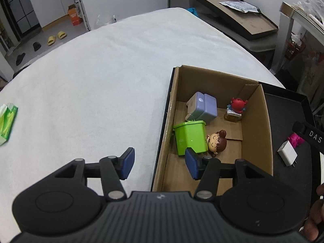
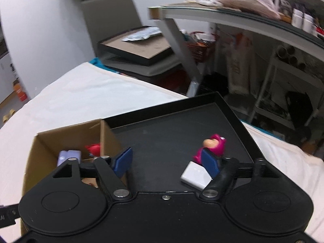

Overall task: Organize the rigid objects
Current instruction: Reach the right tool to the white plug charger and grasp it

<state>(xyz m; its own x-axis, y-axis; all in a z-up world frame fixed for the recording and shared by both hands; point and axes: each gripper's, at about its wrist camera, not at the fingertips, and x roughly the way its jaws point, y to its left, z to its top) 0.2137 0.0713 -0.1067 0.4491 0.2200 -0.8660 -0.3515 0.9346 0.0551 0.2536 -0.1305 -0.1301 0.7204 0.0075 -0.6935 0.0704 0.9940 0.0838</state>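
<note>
Where any writing can be read, it is the white letters "DAS" on a black bar (image 1: pixel 309 135) to the right of the left gripper (image 1: pixel 160 164), whose jaws stand apart and empty. Just ahead of it, in the cardboard box (image 1: pixel 265 125), lie a green toy bin (image 1: pixel 190 138), a doll head (image 1: pixel 216 141), a lilac case (image 1: pixel 202 106) and a red crab figure (image 1: pixel 238 103). The right gripper (image 2: pixel 169 163), also parted and empty, hovers over the black tray (image 2: pixel 172 125); a pink figure (image 2: pixel 214 145) and white charger (image 2: pixel 195 175) sit by its right finger.
</note>
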